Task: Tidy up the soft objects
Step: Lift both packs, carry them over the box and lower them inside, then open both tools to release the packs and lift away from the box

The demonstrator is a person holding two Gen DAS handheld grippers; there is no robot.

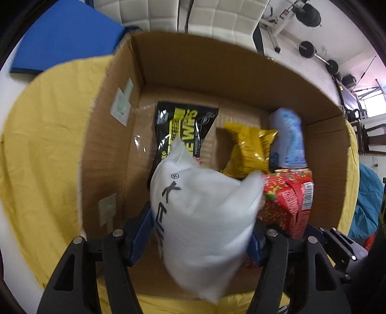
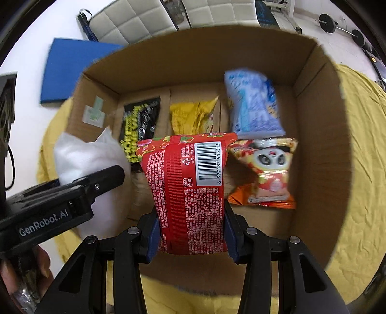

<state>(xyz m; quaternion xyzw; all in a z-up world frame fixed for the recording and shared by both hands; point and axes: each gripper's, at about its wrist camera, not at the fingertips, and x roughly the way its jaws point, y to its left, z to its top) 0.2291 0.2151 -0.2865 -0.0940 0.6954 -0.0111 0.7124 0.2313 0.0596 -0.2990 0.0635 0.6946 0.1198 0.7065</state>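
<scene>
My left gripper [image 1: 199, 238] is shut on a puffy white bag [image 1: 205, 217] with black lettering, hanging over the near left part of an open cardboard box [image 1: 217, 72]. My right gripper [image 2: 193, 238] is shut on a red snack packet [image 2: 190, 188] with a barcode, held above the box's middle. The two held items hang side by side, the white bag [image 2: 89, 157] to the left of the red packet [image 1: 287, 203]. On the box floor lie a black-and-yellow packet [image 1: 183, 125], a yellow packet [image 1: 248, 147], a light blue packet [image 1: 289, 137] and an orange panda packet [image 2: 265, 174].
The box [image 2: 320, 145] stands on a yellow cloth [image 1: 48, 132]. A blue mat [image 1: 65, 36] lies on the white floor beyond it, with white quilted chairs [image 1: 149, 12] behind. Barbell weights [image 1: 311, 14] sit at the far right. A person's hand [image 2: 24, 277] grips the left tool.
</scene>
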